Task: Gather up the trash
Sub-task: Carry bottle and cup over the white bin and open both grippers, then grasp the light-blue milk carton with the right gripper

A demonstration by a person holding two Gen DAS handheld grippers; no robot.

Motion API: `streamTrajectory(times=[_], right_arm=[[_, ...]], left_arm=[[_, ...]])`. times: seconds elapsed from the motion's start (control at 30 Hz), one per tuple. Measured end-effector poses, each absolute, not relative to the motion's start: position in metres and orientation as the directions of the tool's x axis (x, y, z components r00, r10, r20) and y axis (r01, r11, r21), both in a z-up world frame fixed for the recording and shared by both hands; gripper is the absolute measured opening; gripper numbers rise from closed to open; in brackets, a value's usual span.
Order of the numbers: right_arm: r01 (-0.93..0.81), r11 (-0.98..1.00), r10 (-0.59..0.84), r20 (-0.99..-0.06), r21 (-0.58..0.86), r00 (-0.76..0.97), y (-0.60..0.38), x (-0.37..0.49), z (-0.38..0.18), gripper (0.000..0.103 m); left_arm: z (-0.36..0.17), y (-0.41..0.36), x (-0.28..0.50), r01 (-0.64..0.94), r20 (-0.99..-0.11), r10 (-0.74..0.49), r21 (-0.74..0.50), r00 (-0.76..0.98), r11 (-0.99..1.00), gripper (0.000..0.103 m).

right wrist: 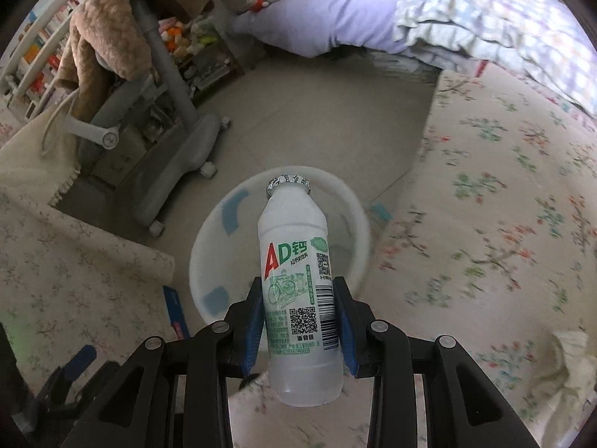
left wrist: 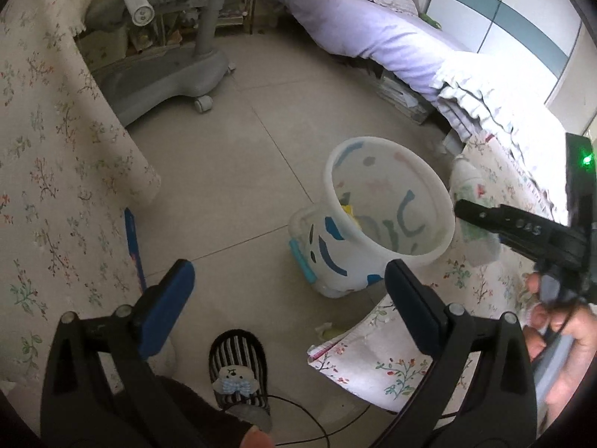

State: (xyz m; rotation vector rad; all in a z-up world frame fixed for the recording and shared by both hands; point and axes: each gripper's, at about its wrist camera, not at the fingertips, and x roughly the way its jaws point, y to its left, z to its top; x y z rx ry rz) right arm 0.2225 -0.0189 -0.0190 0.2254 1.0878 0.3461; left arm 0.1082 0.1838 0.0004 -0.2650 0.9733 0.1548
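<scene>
The right gripper point(right wrist: 300, 330) pinched a light, smooth plastic AD calcium milk bottle point(right wrist: 298, 291) around its labelled lower body, a sensible hold, angled down over the white trash bin point(right wrist: 209, 246). The left gripper point(left wrist: 287, 306) stood spread and empty above the floor point(left wrist: 231, 186).
</scene>
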Motion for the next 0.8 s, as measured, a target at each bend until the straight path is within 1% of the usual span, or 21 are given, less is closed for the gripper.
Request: streamTrajectory(times=[0.17,0.2,0.23,0.3,0.37,0.5,0.67,0.77,0.8], right_arm=[[-0.195,0.925,0.380,-0.819,0.327,0.430,-0.004,0.226,-0.017,0.037],[-0.198,0.923,0.385,-0.813,0.331,0.436,-0.005,0.226,-0.015,0.044],[-0.197,0.922,0.387,-0.811,0.333,0.439,-0.005,0.227,-0.014,0.063],[-0.174,0.927,0.374,-0.803,0.331,0.463,-0.011,0.226,-0.008,0.077],[-0.158,0.929,0.367,-0.788,0.333,0.494,-0.022,0.221,0.000,0.078],[-0.131,0.935,0.349,-0.804,0.328,0.482,-0.041,0.213,0.007,0.078],[-0.127,0.946,0.321,-0.797,0.299,0.512,-0.077,0.184,0.022,0.078],[-0.111,0.952,0.300,-0.795,0.286,0.527,-0.099,0.166,0.029,0.079],[-0.100,0.955,0.289,-0.796,0.280,0.532,-0.110,0.158,0.030,0.081]], left_arm=[[0.000,0.186,0.109,-0.261,-0.832,0.020,-0.151,0.554,0.954,0.101],[-0.001,0.187,0.109,-0.260,-0.833,0.017,-0.153,0.553,0.953,0.101],[-0.001,0.187,0.109,-0.259,-0.833,0.015,-0.154,0.553,0.954,0.101],[-0.001,0.186,0.109,-0.255,-0.833,0.015,-0.152,0.553,0.955,0.101],[-0.001,0.185,0.108,-0.248,-0.834,0.010,-0.153,0.552,0.957,0.101],[-0.002,0.179,0.105,-0.230,-0.834,0.008,-0.143,0.552,0.963,0.102],[-0.002,0.167,0.101,-0.194,-0.835,0.000,-0.128,0.551,0.973,0.102],[-0.003,0.155,0.098,-0.159,-0.835,-0.004,-0.110,0.551,0.981,0.102],[-0.003,0.150,0.096,-0.146,-0.835,-0.009,-0.107,0.550,0.983,0.102]])
